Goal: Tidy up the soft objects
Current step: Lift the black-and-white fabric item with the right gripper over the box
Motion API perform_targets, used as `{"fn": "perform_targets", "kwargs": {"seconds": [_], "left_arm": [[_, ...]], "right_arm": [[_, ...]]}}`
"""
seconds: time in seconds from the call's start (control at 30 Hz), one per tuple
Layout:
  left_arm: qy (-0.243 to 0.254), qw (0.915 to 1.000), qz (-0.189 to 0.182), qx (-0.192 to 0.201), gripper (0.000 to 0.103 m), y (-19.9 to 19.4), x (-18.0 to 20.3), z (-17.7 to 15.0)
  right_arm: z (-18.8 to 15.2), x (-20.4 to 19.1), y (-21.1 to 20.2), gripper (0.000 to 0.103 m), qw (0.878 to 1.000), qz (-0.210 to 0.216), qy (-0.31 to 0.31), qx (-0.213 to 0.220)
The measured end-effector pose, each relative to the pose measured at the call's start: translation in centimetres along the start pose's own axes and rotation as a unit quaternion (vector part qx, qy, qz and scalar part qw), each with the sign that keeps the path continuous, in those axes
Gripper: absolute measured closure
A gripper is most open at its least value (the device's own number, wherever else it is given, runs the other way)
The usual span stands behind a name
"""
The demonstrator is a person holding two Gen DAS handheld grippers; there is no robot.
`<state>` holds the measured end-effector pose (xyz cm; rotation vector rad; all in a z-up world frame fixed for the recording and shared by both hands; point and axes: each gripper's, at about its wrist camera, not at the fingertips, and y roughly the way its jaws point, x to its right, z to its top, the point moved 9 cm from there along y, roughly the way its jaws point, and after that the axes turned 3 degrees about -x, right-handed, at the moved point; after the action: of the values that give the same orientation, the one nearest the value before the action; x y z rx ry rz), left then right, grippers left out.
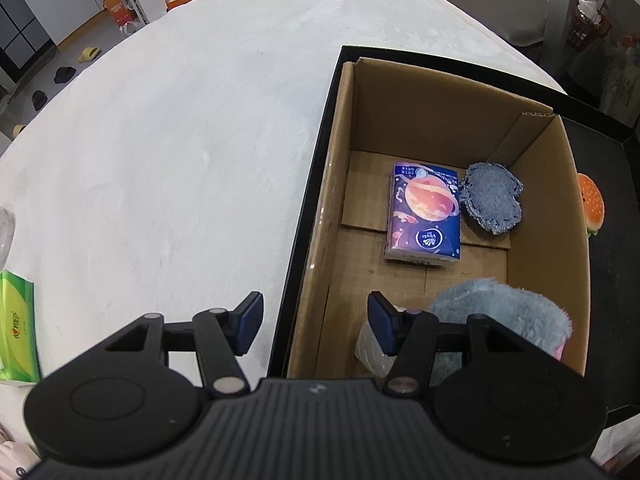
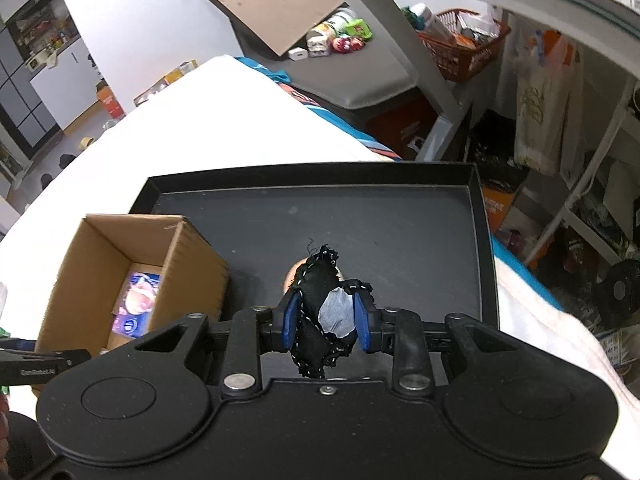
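A cardboard box (image 1: 536, 216) stands in a black tray (image 1: 308, 216). Inside lie a blue planet-print tissue pack (image 1: 424, 216), a denim patch (image 1: 490, 198), a fluffy grey-blue cloth (image 1: 504, 304) and a white wrapped item (image 1: 370, 346). My left gripper (image 1: 316, 322) is open and empty, straddling the box's near left wall. My right gripper (image 2: 326, 318) is shut on a black stitched fabric piece (image 2: 316, 292) with a grey patch, held above the tray (image 2: 400, 232) right of the box (image 2: 100, 264). A burger plush (image 1: 592, 204) lies in the tray behind the box; it peeks behind the fabric (image 2: 292, 274).
A white cloth-covered table (image 1: 180, 140) spreads left of the tray. A green tissue pack (image 1: 16, 324) lies at its left edge. Shelves, a red basket (image 2: 464, 48) and bags stand beyond the table on the right.
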<state>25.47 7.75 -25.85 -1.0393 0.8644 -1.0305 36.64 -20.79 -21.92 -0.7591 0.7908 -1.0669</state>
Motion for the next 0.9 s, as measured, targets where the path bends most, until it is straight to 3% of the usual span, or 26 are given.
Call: {"fn": "perform_targets", "kwargs": {"seconds": [0.9], "left_arm": [[-0.015,0.9984,-0.053,0.014,0.051,0.2,-1.6,-1.6]], "right_arm": [[1.5,-9.0,-2.1,0.074,0.997,0.01,-0.073,0.007]]}}
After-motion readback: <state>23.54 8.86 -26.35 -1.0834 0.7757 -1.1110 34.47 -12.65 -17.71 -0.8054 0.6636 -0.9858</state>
